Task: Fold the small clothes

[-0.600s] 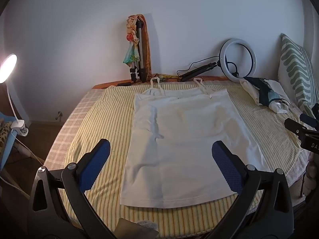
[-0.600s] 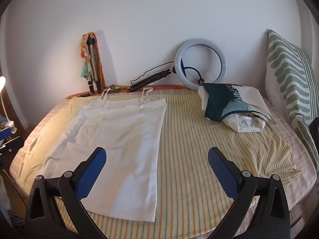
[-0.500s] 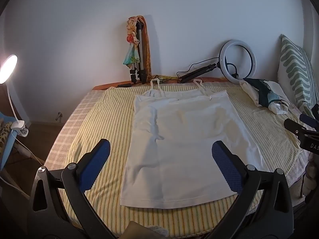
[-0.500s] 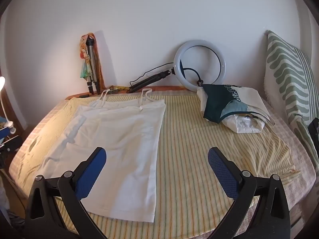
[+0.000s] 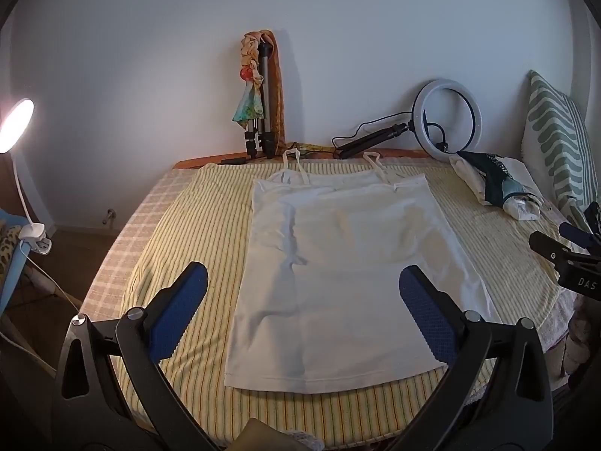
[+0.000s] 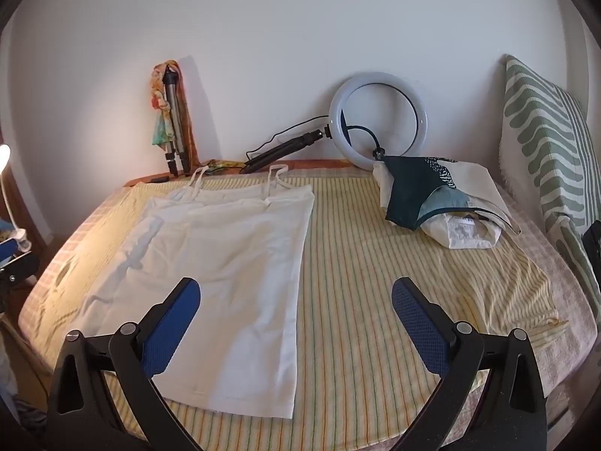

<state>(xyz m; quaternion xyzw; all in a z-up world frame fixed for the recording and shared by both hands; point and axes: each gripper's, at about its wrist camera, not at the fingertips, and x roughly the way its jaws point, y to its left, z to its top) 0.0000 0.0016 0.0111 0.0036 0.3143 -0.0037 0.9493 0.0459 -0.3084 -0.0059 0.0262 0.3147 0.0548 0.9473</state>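
White top [image 5: 338, 274] lies flat on bed [image 5: 195, 233], straps toward wall. Clothes pile [image 6: 439, 203] and ring light [image 6: 377, 120] sit right of it. Left gripper [image 5: 304, 315] and right gripper [image 6: 296, 323] hover, jaws spread, empty.

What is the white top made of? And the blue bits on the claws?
Top: looks like soft, thin, matte cloth, likely cotton knit; it lies limp with wrinkles. Blue pads: probably grippy rubber or plastic; a fine dotted texture shows.

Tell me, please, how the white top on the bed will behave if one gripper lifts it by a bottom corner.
The white top lies flat, thin and creased, so it will probably hang limp and drape, not hold its shape. Its narrow straps look likely to dangle and tangle. The striped cover beneath has wrinkles of its own, so a low pinch could catch it too.
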